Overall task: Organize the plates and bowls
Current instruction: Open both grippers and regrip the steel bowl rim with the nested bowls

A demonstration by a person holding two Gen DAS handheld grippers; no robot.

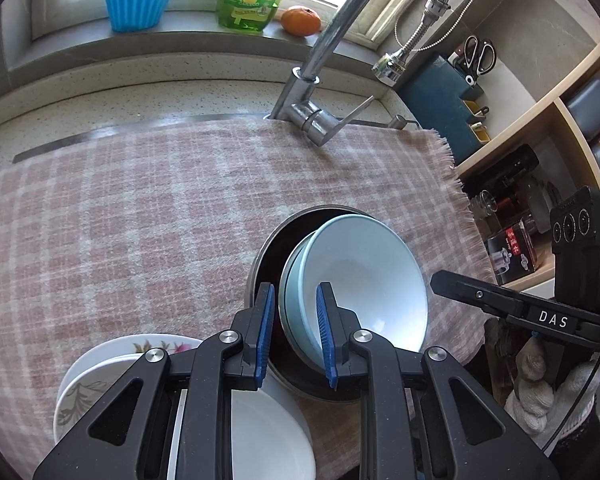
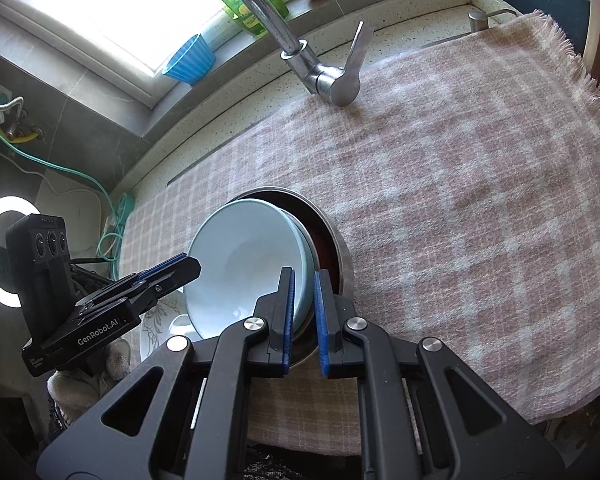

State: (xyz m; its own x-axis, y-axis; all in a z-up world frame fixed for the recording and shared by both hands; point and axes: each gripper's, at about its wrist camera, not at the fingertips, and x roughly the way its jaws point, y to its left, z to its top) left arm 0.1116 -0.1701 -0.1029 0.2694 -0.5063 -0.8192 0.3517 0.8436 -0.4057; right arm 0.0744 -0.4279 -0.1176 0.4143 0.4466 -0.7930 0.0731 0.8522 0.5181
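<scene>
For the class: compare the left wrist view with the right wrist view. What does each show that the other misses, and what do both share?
Left wrist only: scissors on the shelf and the floral plates seen clearly. Right wrist only: a ring light and a green hose. Both: the pale blue bowl tilted in the metal bowl, checked cloth, faucet, orange.

Pale-blue bowl (image 1: 364,280), pink-checked cloth (image 1: 140,208)

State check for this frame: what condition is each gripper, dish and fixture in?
left gripper: shut on light blue bowl's rim
right gripper: shut on the rims of both bowls
light blue bowl: tilted, nested in the metal bowl
metal bowl: on the checked cloth
floral plates: stacked
faucet: no water running
</scene>
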